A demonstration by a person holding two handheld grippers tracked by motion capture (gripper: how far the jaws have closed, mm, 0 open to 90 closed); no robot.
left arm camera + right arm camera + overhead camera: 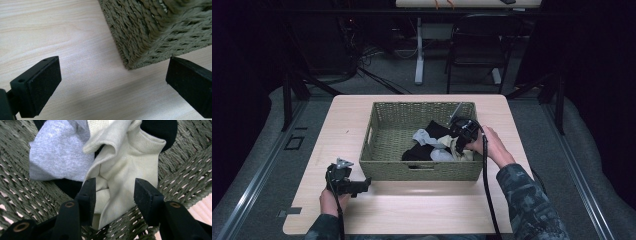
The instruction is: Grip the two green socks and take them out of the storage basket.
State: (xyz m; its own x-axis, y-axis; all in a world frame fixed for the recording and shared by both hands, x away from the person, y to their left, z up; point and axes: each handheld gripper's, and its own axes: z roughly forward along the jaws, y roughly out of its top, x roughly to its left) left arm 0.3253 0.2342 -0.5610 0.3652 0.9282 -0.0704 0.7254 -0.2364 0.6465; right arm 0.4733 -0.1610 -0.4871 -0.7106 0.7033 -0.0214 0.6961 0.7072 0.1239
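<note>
Inside the woven basket point(387, 131), at its right end, we saw the right gripper point(115, 195) straddling a cream sock point(125, 167) — pads not yet pinching. The left gripper point(112, 85) — jaws spread — rested outside the basket's near-left corner.

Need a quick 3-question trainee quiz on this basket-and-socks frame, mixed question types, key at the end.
1. True or false: the left gripper is inside the woven basket.
2. Which piece of cloth lies between the right gripper's jaws? A) grey sock B) cream sock C) black sock
3. Fill in: the left gripper's jaws stand ____ over the bare table, by the basket's corner.

Key:
1. False; it rests on the table outside the basket's front wall.
2. B, the cream sock; the grey sock lies beside it.
3. Open.
</note>
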